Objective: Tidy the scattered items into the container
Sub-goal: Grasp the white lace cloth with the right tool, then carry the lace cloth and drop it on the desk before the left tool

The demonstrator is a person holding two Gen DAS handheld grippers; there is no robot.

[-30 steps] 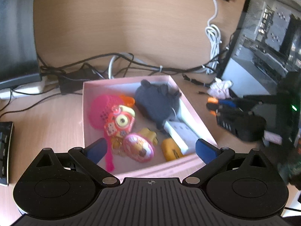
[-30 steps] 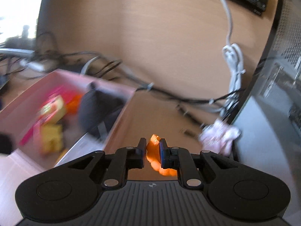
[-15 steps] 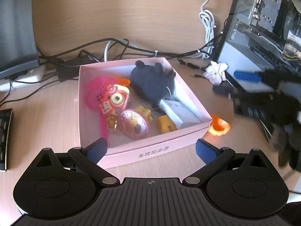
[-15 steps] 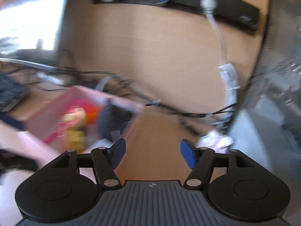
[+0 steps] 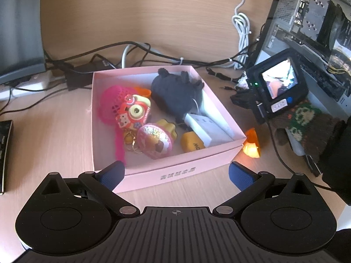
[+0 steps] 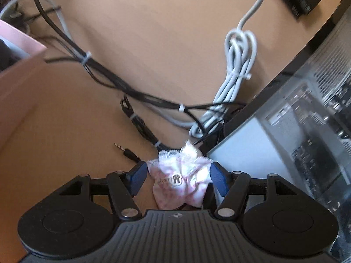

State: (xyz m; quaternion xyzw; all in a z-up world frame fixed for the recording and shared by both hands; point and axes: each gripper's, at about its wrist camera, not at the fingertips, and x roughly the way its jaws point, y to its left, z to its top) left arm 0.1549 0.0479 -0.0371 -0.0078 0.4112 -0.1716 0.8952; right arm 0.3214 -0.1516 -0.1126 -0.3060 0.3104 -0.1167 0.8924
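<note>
Both grippers (image 5: 176,172) (image 6: 178,178) are showing black ribbed bodies with blue finger pads (image 5: 110,175). Silver screws (image 6: 129,213) are dotting the linkages. A brown patterned knit sleeve (image 5: 307,123) is covering the right arm

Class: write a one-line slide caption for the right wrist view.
Open right tongs straddle a pink-and-white lace pouch on the desk, beside bundled cables.

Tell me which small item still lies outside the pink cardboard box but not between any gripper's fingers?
The translucent orange plastic piece, on the table against the pink cardboard box. The frilly pink-and-white fabric bow lies between the open right gripper fingers.
</note>
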